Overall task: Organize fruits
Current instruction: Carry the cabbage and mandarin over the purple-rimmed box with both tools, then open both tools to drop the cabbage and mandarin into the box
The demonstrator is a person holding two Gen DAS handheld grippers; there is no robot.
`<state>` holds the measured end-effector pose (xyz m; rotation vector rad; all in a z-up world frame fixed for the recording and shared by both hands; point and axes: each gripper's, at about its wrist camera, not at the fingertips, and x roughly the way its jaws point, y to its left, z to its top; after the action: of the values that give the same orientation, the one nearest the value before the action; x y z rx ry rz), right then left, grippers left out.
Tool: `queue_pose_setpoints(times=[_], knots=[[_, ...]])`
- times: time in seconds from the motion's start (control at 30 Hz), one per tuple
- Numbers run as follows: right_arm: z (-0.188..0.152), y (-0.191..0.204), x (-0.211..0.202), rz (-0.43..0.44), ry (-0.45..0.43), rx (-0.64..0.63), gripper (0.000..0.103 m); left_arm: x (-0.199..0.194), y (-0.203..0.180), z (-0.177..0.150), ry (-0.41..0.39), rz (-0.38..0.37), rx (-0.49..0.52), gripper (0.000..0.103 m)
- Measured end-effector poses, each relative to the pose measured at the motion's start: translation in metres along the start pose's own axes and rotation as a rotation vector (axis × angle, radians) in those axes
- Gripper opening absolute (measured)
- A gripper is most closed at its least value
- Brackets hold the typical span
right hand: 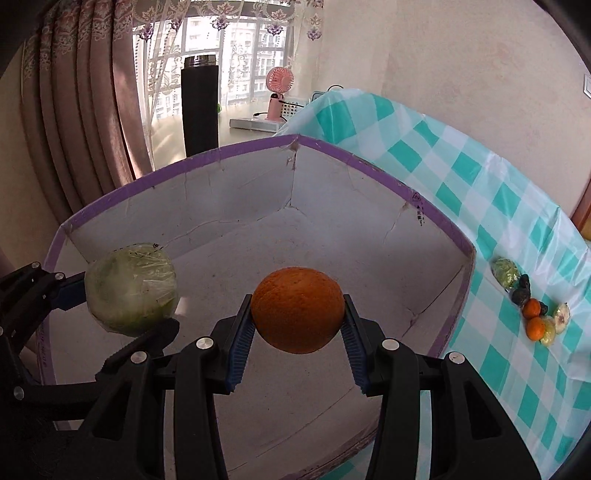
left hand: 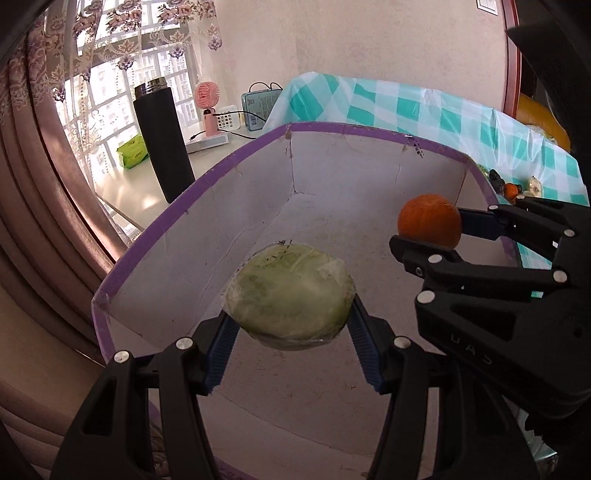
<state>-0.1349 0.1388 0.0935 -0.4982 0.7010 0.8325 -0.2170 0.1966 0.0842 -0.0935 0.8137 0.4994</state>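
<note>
You are holding both grippers over the open cardboard box (left hand: 192, 206), a white-lined box with a purple rim, standing on the table with the teal checked tablecloth (right hand: 480, 177).

Your left gripper (left hand: 291, 325) is clamping a plastic-wrapped green cabbage (left hand: 291, 295) between its blue ribbed pads (left hand: 223, 347), one pad pressing on each side. The cabbage is hanging above the box floor toward the left wall, and from these views you cannot tell whether it is touching the bottom.

Your right gripper (right hand: 298, 328) is gripping an orange (right hand: 298, 309) in the same way, the pads squeezing its left and right flanks. The orange is sitting over the middle of the box, to the right of the cabbage, and the two are apart. In the left wrist view, the same orange (left hand: 429, 220) is showing near the box's right wall.

Outside the box, on the tablecloth to its right, a small row of leftover produce (right hand: 532, 310) is lying: a wrapped green item, some dark pieces, two small oranges and pale pieces, too small to name further.

Behind the box, a tall black thermos (right hand: 199, 107) is standing on the windowsill, with a pink handheld fan (right hand: 279, 92) near it and lace curtains (right hand: 229, 22) hanging across the window.
</note>
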Motion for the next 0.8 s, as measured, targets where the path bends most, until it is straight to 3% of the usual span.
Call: queue_pose_setpoints(times=[0.27, 0.33, 0.4, 0.5, 0.53, 0.8], knots=[[-0.003, 0.011, 0.027, -0.119, 0.140, -0.145, 0.046, 0.018, 0.001, -0.003, 0.127, 0.010, 0.063, 0.059], [-0.003, 0.011, 0.029, -0.127, 0.158, -0.158, 0.046, 0.016, 0.002, -0.003, 0.126, 0.009, 0.060, 0.070], [-0.004, 0.011, 0.029, -0.131, 0.156, -0.161, 0.048, 0.015, 0.002, -0.003, 0.122, 0.022, 0.062, 0.078], [-0.005, 0.007, 0.026, -0.132, 0.144, -0.132, 0.071, 0.013, 0.000, -0.004, 0.111, 0.061, 0.072, 0.094], [-0.006, 0.007, 0.025, -0.130, 0.137, -0.134, 0.071, 0.014, 0.000, -0.004, 0.106, 0.078, 0.073, 0.098], [-0.006, 0.008, 0.020, -0.142, 0.087, -0.130, 0.076, 0.015, -0.002, -0.003, 0.085, 0.131, 0.092, 0.099]])
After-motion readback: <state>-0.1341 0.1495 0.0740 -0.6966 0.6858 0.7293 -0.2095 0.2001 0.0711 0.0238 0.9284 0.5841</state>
